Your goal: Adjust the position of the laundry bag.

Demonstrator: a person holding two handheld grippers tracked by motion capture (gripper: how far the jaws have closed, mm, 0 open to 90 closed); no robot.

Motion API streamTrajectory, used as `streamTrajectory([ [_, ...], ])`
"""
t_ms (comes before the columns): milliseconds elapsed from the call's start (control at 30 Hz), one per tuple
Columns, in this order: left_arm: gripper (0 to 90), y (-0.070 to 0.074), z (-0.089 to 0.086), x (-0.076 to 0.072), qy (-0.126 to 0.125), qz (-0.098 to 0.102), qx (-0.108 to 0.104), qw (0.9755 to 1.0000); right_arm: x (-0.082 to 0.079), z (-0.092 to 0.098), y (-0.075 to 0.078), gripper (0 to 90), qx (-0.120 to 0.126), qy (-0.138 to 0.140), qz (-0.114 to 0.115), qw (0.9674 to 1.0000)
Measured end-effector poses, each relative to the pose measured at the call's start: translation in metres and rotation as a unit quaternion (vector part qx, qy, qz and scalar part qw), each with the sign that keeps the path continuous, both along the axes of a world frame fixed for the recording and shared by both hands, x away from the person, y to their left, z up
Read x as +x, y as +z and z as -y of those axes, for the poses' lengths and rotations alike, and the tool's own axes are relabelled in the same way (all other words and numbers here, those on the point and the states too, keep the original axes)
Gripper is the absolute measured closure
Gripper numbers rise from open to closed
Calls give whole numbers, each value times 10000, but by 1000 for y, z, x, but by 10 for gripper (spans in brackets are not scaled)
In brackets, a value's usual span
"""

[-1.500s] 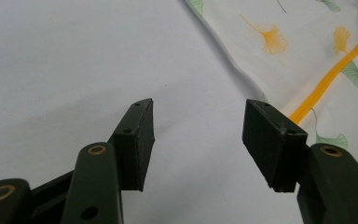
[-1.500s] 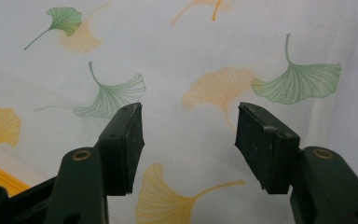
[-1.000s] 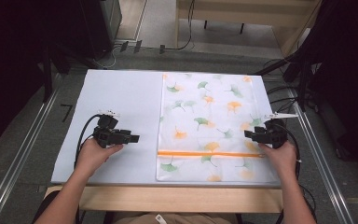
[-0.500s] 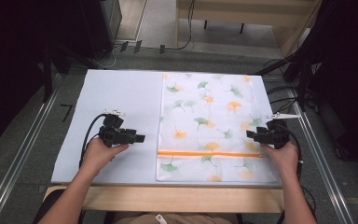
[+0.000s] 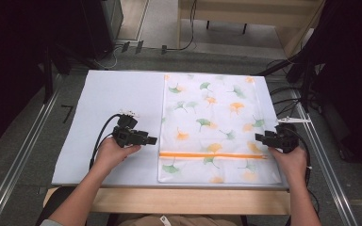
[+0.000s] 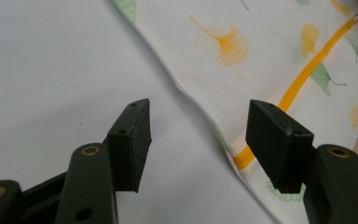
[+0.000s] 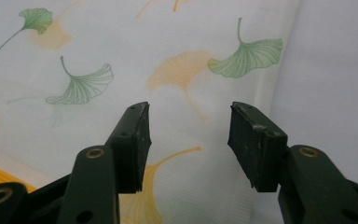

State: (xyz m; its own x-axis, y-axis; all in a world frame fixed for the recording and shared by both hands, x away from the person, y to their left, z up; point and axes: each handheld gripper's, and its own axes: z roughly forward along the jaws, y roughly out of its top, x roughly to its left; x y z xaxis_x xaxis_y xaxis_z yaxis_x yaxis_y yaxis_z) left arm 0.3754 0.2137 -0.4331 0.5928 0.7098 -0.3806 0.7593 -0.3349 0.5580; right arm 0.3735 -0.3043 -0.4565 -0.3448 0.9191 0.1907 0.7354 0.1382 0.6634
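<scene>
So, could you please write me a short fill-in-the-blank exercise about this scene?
1. The leaf-printed fabric bag has a zipper coloured ____.
2. The left gripper has its jaws ____, with nothing between them.
3. The right gripper sits at the bag's ____ edge in the high view.

Missing words: orange; open; right

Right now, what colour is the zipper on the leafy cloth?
Orange; the zipper shows best in the left gripper view.
</scene>
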Motion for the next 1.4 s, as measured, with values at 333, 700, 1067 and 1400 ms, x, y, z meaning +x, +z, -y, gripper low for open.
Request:
streamTrajectory([
  [333,415,-4,16,1,-75,66,65,9999,-1,11,-4,493,-66,-145,-48,9999],
  [700,406,-16,38,-4,-174,82,368,9991,3,25,-9,464,-105,-325,4,9994],
  [1067,400,-22,52,-7,-192,285,494,9982,13,15,-18,523,-100,-257,-216,9994],
  [1400,506,-22,52,-6,-42,207,445,9988,13,6,-16,724,-115,-238,-284,9992],
])
